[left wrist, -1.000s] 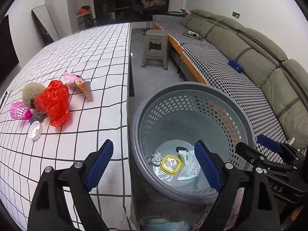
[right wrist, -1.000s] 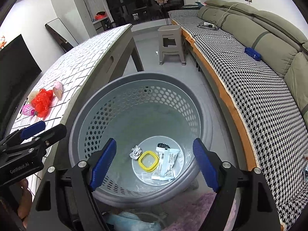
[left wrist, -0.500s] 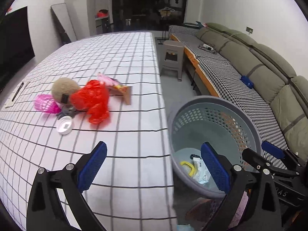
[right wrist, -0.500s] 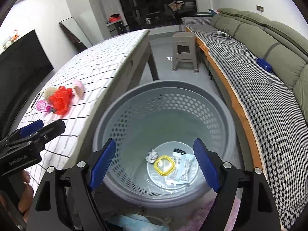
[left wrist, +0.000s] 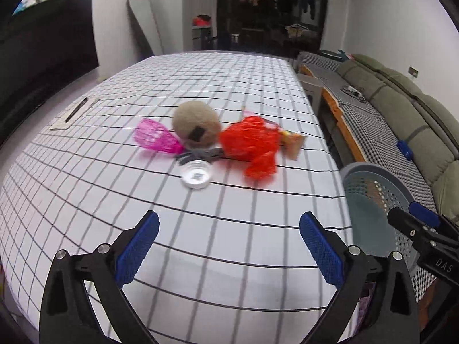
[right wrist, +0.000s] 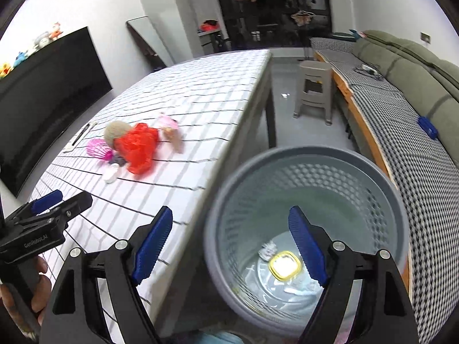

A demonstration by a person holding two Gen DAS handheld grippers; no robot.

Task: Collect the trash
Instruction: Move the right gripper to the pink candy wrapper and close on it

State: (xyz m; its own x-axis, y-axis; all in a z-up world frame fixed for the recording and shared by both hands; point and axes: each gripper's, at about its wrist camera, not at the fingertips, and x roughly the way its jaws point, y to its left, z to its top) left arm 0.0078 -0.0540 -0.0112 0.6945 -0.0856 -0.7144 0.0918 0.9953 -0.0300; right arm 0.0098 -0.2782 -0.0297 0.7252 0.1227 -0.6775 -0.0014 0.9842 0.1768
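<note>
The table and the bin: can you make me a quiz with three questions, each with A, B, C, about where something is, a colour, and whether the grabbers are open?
1. Where is the yellow-rimmed lid?
A. at the bottom of the bin
B. on the table
C. on the sofa

2. What colour is the crumpled plastic bag on the table?
A. green
B. red
C. black

3. How are the left gripper and right gripper?
A. both open and empty
B. both shut on trash
C. one is holding the round white lid

Answers:
1. A, the right wrist view shows it lying on the bin's floor beside a crumpled scrap.
2. B, it is bright red, next to the tan ball.
3. A, the blue pads stand wide apart with nothing between them, and the white lid lies on the table.
</note>
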